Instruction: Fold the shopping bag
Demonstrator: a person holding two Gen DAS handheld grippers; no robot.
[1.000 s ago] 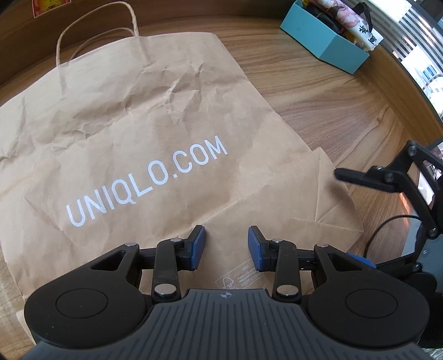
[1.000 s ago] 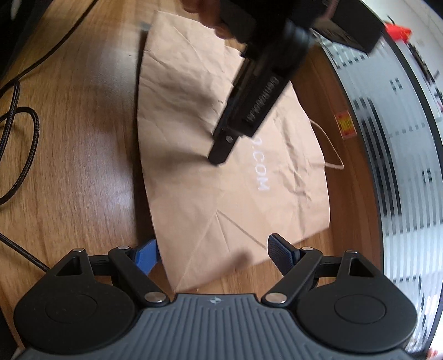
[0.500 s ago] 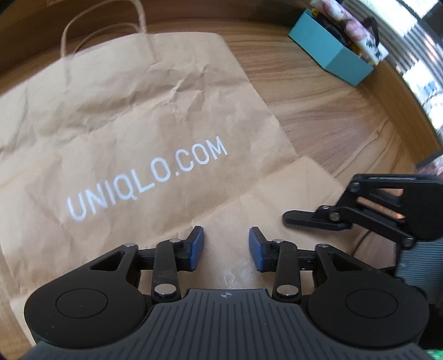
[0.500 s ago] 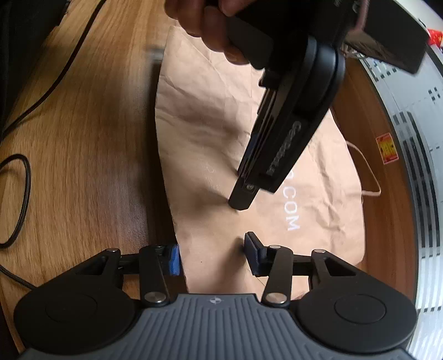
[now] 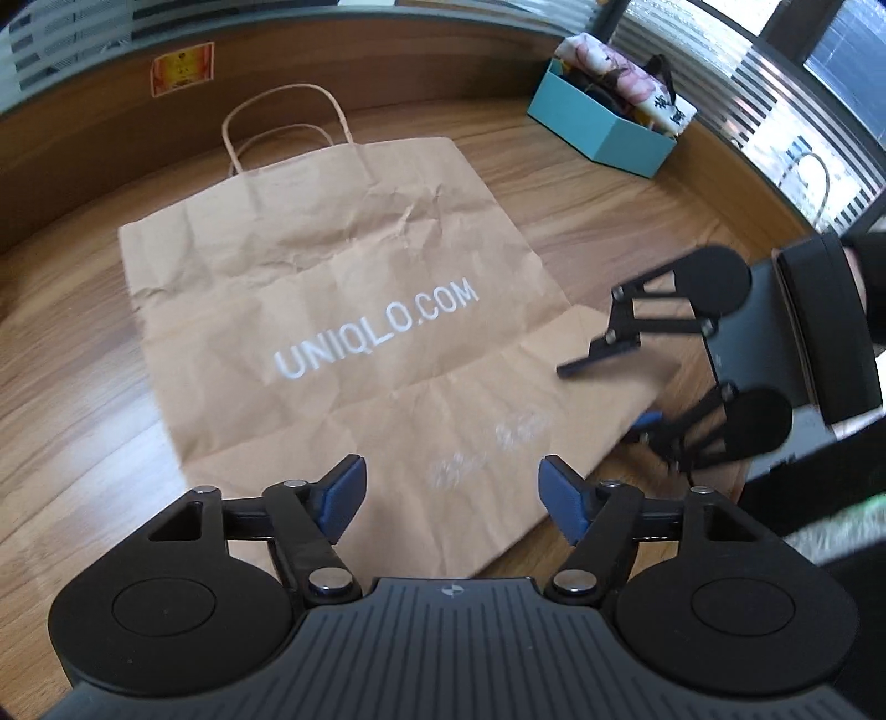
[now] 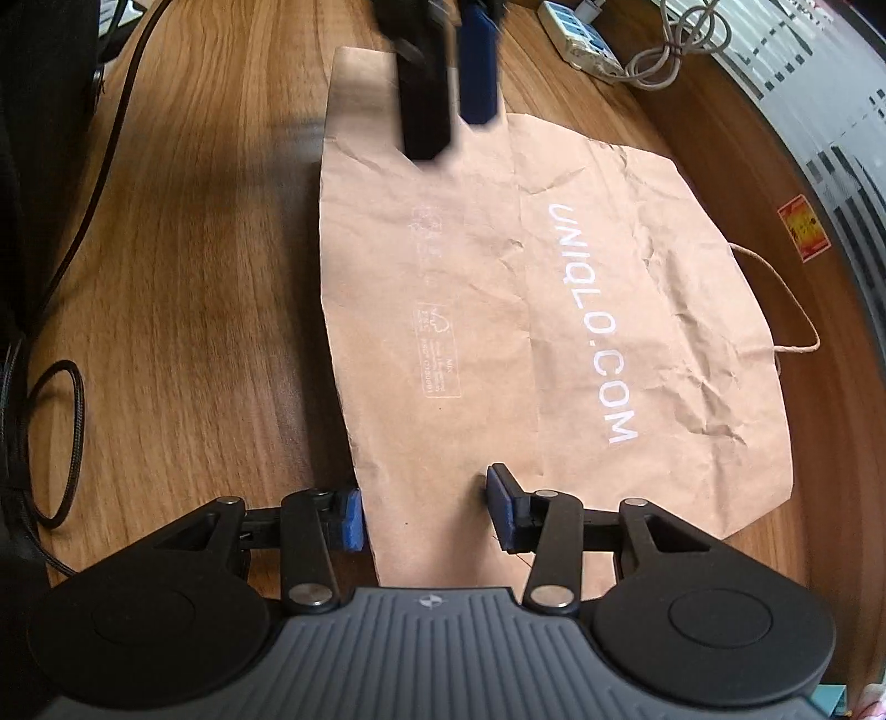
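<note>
A brown paper shopping bag [image 5: 354, 288] printed UNIQLO.COM lies flat on the wooden table, its twine handles [image 5: 277, 116] at the far end; it also shows in the right wrist view [image 6: 554, 310]. My left gripper [image 5: 451, 495] is open above the bag's bottom edge. My right gripper [image 6: 423, 512] is open, its jaws astride the bag's bottom corner, one finger over the paper and one beside it. The right gripper also shows in the left wrist view [image 5: 614, 387] at the bag's right corner. The left gripper's fingers [image 6: 426, 99] hang over the far end of the bottom flap.
A teal box [image 5: 603, 122] with patterned cloth stands at the back right. Black cables [image 6: 61, 310] lie on the table left of the bag. A white power strip with cords [image 6: 603, 39] sits beyond the bag. A raised wooden rim [image 5: 387, 72] bounds the table.
My left gripper has opened wider and pulled back from the bag, showing more of it. My right gripper has moved in onto the bag's bottom corner and narrowed somewhat.
</note>
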